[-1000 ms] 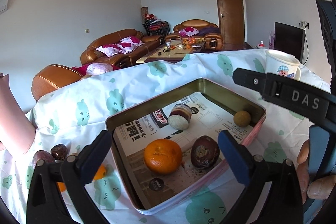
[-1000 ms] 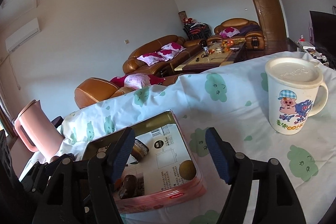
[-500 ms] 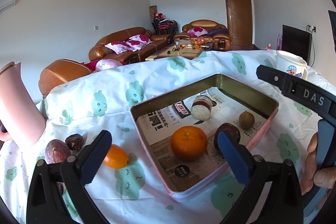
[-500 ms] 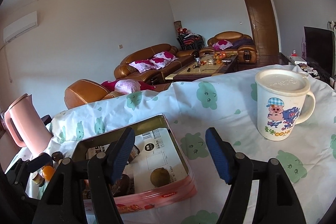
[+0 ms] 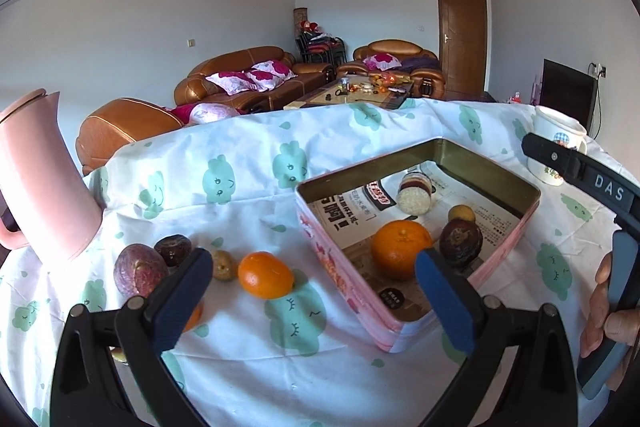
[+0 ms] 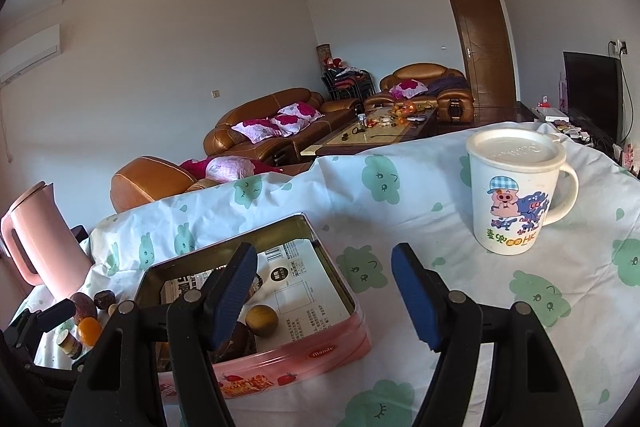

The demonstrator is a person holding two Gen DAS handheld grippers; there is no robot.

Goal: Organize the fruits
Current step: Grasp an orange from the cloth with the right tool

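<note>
both tongs gape, gripping nothing: left gripper [image 5: 312,291] above the cloth, right gripper [image 6: 324,291] over the tin's right edge. pink tin [image 5: 344,279], paper-lined, holds a round orange [image 5: 402,253], dark wrinkled passion fruit [image 5: 460,241], small tan fruit [image 5: 461,214] and a jar [image 5: 414,193]. outside, left of tin: oval orange [image 5: 266,275], purple passion fruit [image 5: 140,271], dark fruit [image 5: 173,249], small brown fruit [image 5: 223,265]. pink jug [image 5: 36,179] at far left.

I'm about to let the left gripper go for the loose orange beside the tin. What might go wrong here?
The orange is round and lies free on the wrinkled tablecloth, so a nudge from the open left gripper may roll it. Small fruits crowd its left side and may get knocked. The tin wall stands close on its right.
</note>
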